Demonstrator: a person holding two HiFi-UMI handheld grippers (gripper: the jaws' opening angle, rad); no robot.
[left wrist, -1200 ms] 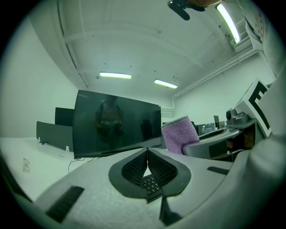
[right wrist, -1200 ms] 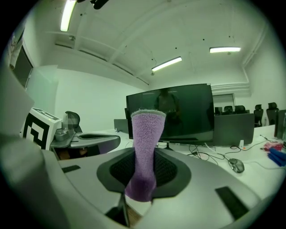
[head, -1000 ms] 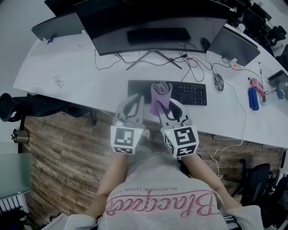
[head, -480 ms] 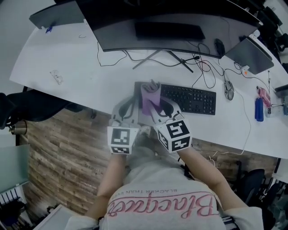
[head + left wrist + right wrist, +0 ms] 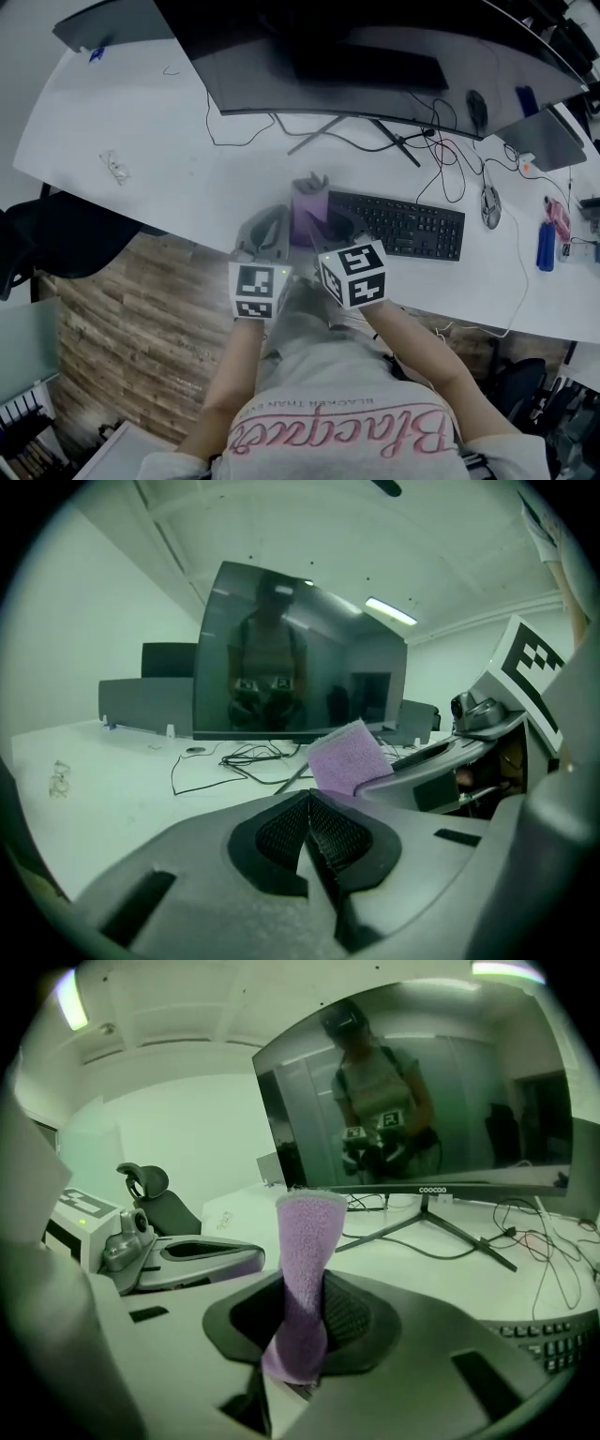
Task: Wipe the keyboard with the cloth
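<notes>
Approach step: purple terry cloth is clamped in right tongs; left tongs are closed, empty. Black keyboard, centre-right of the frame, is judged unwiped; lowering is required.

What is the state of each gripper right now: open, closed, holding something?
Left gripper: jaws closed, nothing between them.
Right gripper: jaws closed on the purple cloth.

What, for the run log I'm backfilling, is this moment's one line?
left gripper: shut, empty | right gripper: shut on cloth | cloth: upright, at keyboard left end, contact unclear
</notes>
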